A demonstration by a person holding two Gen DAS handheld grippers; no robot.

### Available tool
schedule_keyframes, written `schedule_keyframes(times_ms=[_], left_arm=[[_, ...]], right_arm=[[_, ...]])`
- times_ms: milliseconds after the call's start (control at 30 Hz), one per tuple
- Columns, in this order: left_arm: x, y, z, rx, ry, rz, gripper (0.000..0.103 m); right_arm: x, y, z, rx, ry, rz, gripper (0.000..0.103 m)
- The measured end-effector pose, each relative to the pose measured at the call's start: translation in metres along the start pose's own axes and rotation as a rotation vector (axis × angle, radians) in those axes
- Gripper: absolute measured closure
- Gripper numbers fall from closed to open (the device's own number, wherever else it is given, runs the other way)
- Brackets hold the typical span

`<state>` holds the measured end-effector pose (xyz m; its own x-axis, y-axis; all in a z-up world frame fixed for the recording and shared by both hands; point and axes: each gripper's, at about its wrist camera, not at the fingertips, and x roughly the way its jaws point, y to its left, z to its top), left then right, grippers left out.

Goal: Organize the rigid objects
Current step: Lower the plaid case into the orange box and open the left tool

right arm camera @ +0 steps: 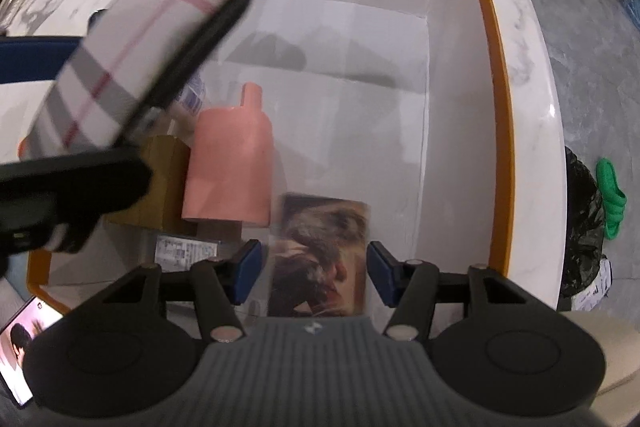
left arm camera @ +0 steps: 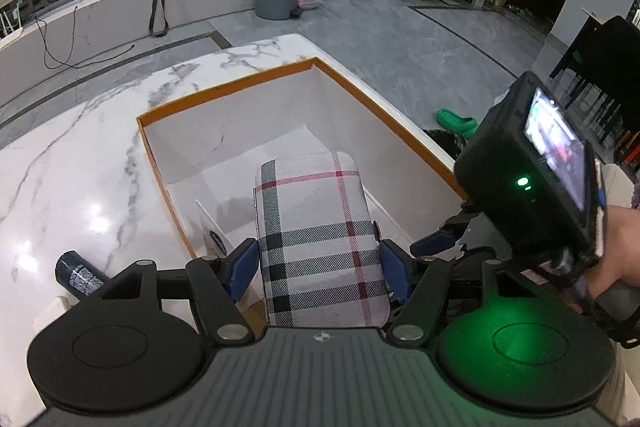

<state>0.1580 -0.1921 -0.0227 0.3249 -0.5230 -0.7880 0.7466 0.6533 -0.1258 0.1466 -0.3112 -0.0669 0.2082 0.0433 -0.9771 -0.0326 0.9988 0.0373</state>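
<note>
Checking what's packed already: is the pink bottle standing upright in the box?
No, the pink bottle lies on its side on the floor of the orange-rimmed box.

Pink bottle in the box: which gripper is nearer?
Right. The right gripper hangs inside the box, just short of the pink bottle's base. The left gripper, clamping the plaid case, is above it, off to one side.

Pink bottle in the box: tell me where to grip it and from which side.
Grip the pink bottle across its wide body, coming straight down from above. It lies on its side on the box floor, neck pointing away, beside a brown carton, so a top-down pinch across the body looks clearest.
</note>
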Motion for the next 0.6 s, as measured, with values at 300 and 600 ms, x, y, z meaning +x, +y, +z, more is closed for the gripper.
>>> schedule_keyframes(times_ms=[300, 600], left_arm=[[0.008, 0.0, 0.006, -0.04, 0.007, -0.017, 0.028], [0.021, 0.006, 0.017, -0.139, 0.035, -0.006, 0.028]], right_arm=[[-0.017, -0.012, -0.008, 0.006, -0.109, 0.025, 0.064], [-0.052, -0.019, -0.008, -0.066, -0.292, -0.02, 0.064]])
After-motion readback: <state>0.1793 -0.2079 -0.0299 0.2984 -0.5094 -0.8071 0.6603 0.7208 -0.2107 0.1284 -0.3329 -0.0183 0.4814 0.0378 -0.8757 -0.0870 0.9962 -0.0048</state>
